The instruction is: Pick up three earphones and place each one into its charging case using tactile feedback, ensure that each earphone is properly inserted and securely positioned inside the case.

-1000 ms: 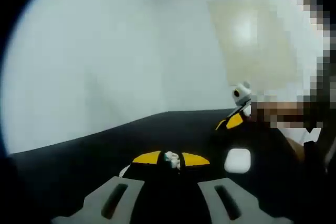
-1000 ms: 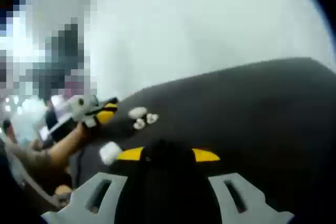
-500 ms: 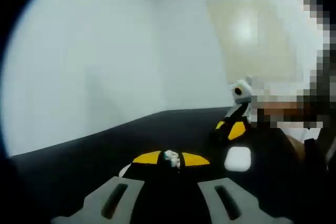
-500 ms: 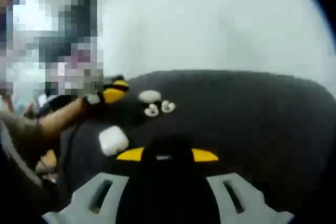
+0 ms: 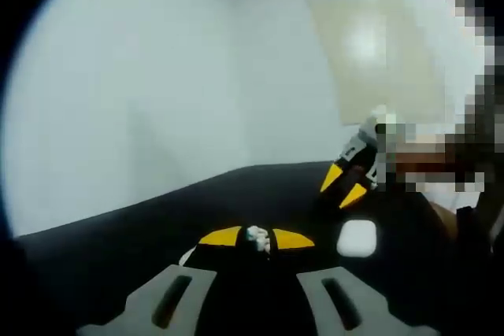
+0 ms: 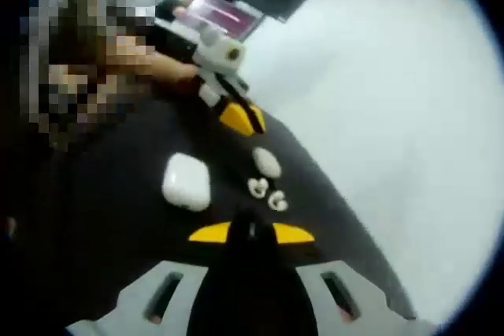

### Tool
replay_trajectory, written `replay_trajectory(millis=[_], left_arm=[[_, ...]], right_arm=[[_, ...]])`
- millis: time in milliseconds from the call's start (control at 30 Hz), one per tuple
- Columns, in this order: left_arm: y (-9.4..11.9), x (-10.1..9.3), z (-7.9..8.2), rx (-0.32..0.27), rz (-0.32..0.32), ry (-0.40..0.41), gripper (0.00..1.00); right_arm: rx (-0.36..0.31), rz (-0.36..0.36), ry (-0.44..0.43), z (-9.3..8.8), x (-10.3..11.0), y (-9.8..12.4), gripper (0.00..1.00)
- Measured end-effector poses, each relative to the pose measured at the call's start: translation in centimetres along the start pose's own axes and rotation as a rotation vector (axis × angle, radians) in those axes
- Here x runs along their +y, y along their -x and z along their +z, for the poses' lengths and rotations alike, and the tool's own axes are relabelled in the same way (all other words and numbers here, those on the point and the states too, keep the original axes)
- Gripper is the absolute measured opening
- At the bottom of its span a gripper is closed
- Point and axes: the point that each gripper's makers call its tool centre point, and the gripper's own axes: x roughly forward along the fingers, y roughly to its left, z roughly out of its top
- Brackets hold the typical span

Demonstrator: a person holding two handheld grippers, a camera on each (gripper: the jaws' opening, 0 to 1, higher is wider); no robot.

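Both views skim low over the black table point(image 5: 236, 194) from opposite ends, sharing the white case point(image 6: 186, 182).

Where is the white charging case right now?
In the right gripper view, the white charging case lies on the black table, left of the small earphones.
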Motion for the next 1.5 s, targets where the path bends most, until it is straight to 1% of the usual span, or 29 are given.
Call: replay_trajectory(millis=[67,100,133,233,300,333,367,400,467,533,567,633,667,733,833,900,933,967,1000,1067,1100,1133,1167,1200,1267,1333,1400,1467,1500], left_arm=[[-0.1,-0.2,-0.2,0.011,-0.007,-0.005,0.11],[-0.1,-0.3,-0.2,0.014,-0.008,-0.01,0.11],[-0.1,-0.4,-0.3,0.018,-0.008,-0.015,0.11],[-0.2,-0.4,-0.4,0.022,-0.01,-0.021,0.11],[-0.1,-0.4,-0.4,0.023,-0.009,-0.021,0.11],[-0.1,-0.3,-0.4,0.021,-0.008,-0.019,0.11],[-0.1,-0.3,-0.3,0.019,-0.009,-0.017,0.11],[-0.1,-0.3,-0.2,0.015,-0.009,-0.01,0.11],[0.1,0.0,0.0,0.003,-0.007,0.018,0.11],[0.3,0.3,0.6,-0.032,-0.004,0.062,0.11],[0.4,0.4,0.9,-0.05,-0.004,0.083,0.12],[0.6,0.7,1.1,-0.061,0.001,0.097,0.12],[0.7,0.8,1.1,-0.064,0.003,0.099,0.12],[0.6,0.7,1.1,-0.064,0.005,0.1,0.12],[0.3,0.4,0.7,-0.043,-0.002,0.082,0.12],[0.2,0.1,0.4,-0.032,-0.008,0.069,0.12],[0.2,0.0,0.3,-0.027,-0.011,0.063,0.12],[0.1,-0.1,0.2,-0.022,-0.015,0.057,0.12],[0.1,-0.2,0.2,-0.019,-0.019,0.053,0.12],[0.1,-0.3,0.2,-0.019,-0.027,0.051,0.12],[0.0,-0.4,0.2,-0.019,-0.03,0.051,0.12],[0.0,-0.5,0.1,-0.016,-0.034,0.05,0.12],[0.0,-0.6,0.1,-0.013,-0.04,0.048,0.13],[0.0,-0.9,0.2,-0.014,-0.047,0.045,0.13],[0.0,-1.7,0.3,-0.017,-0.077,0.036,0.15],[-0.2,-3.1,0.5,-0.018,-0.134,0.001,0.19],[-0.7,-4.4,1.0,-0.024,-0.174,0.013,0.2],[-1.4,-5.7,1.6,0.0,-0.22,0.023,0.22],[-1.9,-6.5,1.9,0.027,-0.252,0.008,0.23]], right_arm=[[0.022,0.032,-0.081,-1.0,0.3,-0.2,0.19],[-0.008,0.009,-0.091,-1.0,-0.2,-0.3,0.19],[-0.014,-0.007,-0.123,-1.3,-0.6,-0.4,0.19],[-0.044,0.016,-0.374,-2.0,-1.2,-0.5,0.19],[-0.044,0.048,-0.529,-2.9,-1.6,-0.6,0.19],[-0.054,0.061,-0.553,-3.1,-1.6,-0.7,0.19],[-0.047,0.069,-0.578,-3.4,-1.5,-0.7,0.19],[-0.049,0.071,-0.585,-3.5,-1.6,-0.8,0.19],[-0.042,0.074,-0.568,-3.2,-1.4,-0.9,0.19],[-0.031,0.098,-0.544,-2.9,-1.4,-1.0,0.19],[-0.032,0.115,-0.553,-2.7,-1.6,-1.0,0.19],[-0.068,0.146,-0.581,-1.5,-2.2,-1.3,0.19],[-0.076,0.164,-0.573,-1.0,-2.3,-1.4,0.19],[-0.084,0.236,-0.523,-0.1,-1.6,-2.1,0.19],[-0.112,0.304,-0.489,0.5,-0.8,-3.3,0.19],[-0.118,0.389,-0.44,0.5,0.7,-3.8,0.19],[-0.132,0.416,-0.423,0.5,1.1,-3.9,0.19],[-0.15,0.424,-0.439,0.6,1.0,-3.8,0.19],[-0.14,0.435,-0.454,0.3,0.9,-3.8,0.19],[-0.124,0.441,-0.505,-0.4,0.9,-3.6,0.19],[-0.135,0.43,-0.536,-0.7,1.0,-3.7,0.19],[-0.152,0.428,-0.545,-0.8,1.0,-3.6,0.19],[-0.142,0.417,-0.513,-0.9,1.1,-3.5,0.19],[-0.142,0.399,-0.446,-0.8,1.3,-3.5,0.19],[-0.146,0.378,-0.394,-0.8,1.4,-3.5,0.19],[-0.143,0.372,-0.388,-0.7,1.7,-3.4,0.19],[-0.145,0.367,-0.372,-0.7,1.8,-3.3,0.19],[-0.143,0.371,-0.364,-0.7,1.7,-3.2,0.19],[-0.143,0.374,-0.363,-0.8,1.7,-3.2,0.19]])
